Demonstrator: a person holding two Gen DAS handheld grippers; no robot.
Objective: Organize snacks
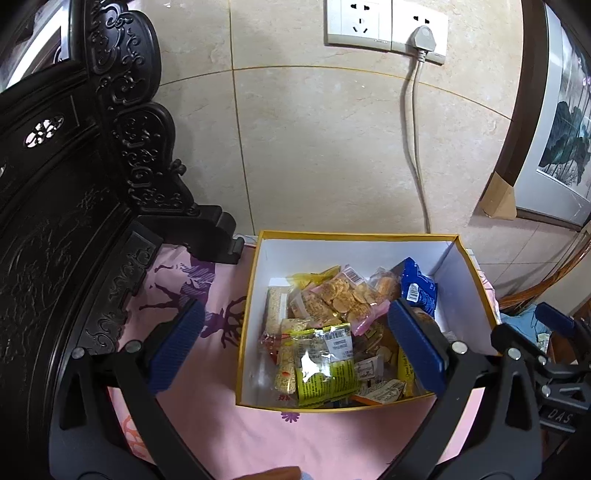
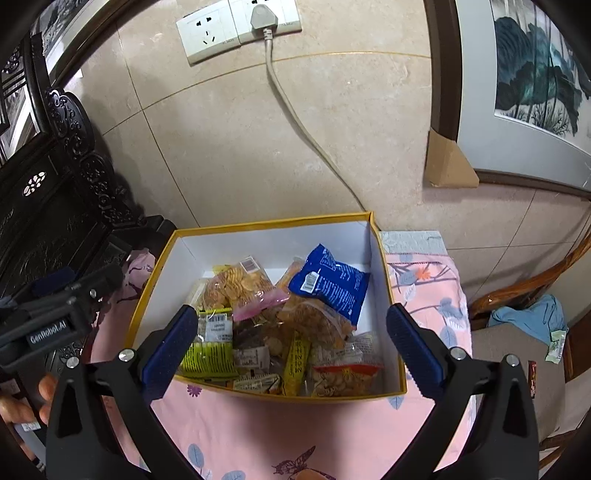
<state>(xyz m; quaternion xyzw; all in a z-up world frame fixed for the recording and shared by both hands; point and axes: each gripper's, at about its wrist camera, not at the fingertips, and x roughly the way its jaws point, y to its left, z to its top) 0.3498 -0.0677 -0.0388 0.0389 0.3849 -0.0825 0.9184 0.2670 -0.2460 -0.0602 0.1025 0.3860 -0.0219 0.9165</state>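
Both wrist views, looking down and forward. The left gripper (image 1: 295, 347) hangs above the near part of the box with its blue pads spread wide and nothing between them; the right gripper (image 2: 291, 347) stands likewise wide and empty over the same box. In the right wrist view a hand (image 2: 26, 402) shows at the lower left edge, beside the body of the other gripper.

The yellow box (image 1: 476, 280) (white inside, open at the top) sits on a pink cloth (image 1: 258, 435) printed with purple deer and flowers; in the right wrist view the same cloth (image 2: 258, 435) shows leaves and a butterfly. Inside the box lie the snacks (image 1: 332, 332), piled loosely: a blue packet (image 2: 330, 284) leaning near the right wall, a clear bag of round crackers (image 1: 347, 295), a yellow-green packet (image 1: 325, 365), and a red-trimmed bag (image 2: 345, 376) at the near right corner.

Behind the box rises a beige tiled wall (image 1: 314, 147) carrying a white socket plate (image 1: 384, 26) with one plug and a cord (image 1: 415, 140) running down behind the box. A dark carved wooden piece (image 1: 74, 184) stands to the left. A framed ink painting (image 2: 532, 74), its corner capped in cardboard, leans at the right. A rattan chair (image 2: 524, 291) with blue fabric stands beyond the cloth's right edge.
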